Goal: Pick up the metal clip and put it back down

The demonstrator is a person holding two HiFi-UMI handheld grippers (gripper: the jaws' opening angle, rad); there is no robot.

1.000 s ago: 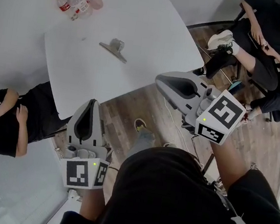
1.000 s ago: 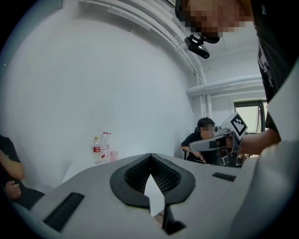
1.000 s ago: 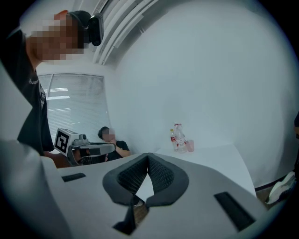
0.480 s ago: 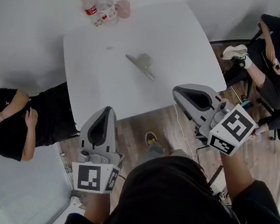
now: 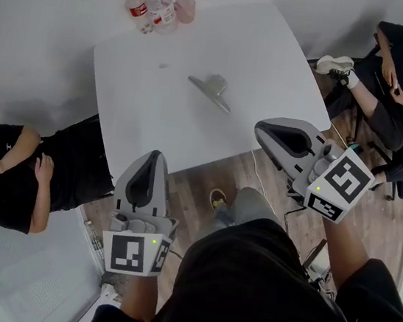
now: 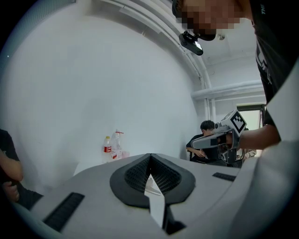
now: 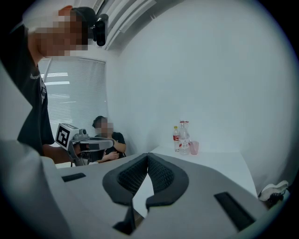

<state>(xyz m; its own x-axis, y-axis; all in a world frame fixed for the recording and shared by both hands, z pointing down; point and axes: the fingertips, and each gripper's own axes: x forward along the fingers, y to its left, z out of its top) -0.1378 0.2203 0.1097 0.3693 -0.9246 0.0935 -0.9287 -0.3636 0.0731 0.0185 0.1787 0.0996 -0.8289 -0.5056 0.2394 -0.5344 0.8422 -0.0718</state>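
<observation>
The metal clip (image 5: 211, 89) lies flat near the middle of the white table (image 5: 275, 63), with nothing touching it. My left gripper (image 5: 152, 156) is held off the table's near edge, over the wooden floor, pointing toward the clip. Its dark pads meet at the tip (image 6: 149, 156), so it is shut and empty. My right gripper (image 5: 260, 128) hovers at the table's near right edge, to the right of the clip and closer to me. It is also shut (image 7: 148, 155), with nothing in it.
Two plastic bottles (image 5: 145, 3) and a pink cup (image 5: 184, 9) stand at the table's far left corner. A person (image 5: 13, 175) sits by the table's left side. Another person (image 5: 399, 80) sits on a chair at the right.
The head view has swung, so the table now sits further right in it. Both grippers have edged slightly toward the table. The clip has not moved on the table.
</observation>
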